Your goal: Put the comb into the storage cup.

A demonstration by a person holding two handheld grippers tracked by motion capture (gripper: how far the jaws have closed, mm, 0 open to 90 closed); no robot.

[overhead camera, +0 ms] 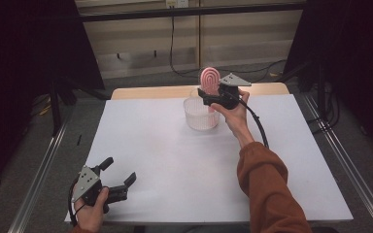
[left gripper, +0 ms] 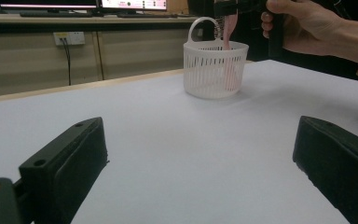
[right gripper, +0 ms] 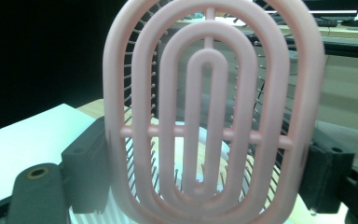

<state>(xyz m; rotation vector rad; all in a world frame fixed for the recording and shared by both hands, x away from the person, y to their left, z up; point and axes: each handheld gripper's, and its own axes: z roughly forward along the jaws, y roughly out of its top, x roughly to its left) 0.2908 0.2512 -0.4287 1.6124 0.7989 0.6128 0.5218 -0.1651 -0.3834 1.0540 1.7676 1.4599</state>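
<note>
Pink vented hairbrush; concentric oval ribs; thin bristles.

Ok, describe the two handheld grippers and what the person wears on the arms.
Both are black handheld tools with two blocky black jaws. The left gripper carries a grey three-cornered plate with small holes on top; the right gripper has the same plate, and a thick black cable trails back from it along the forearm. The right arm wears a rust-orange long sleeve.
</note>
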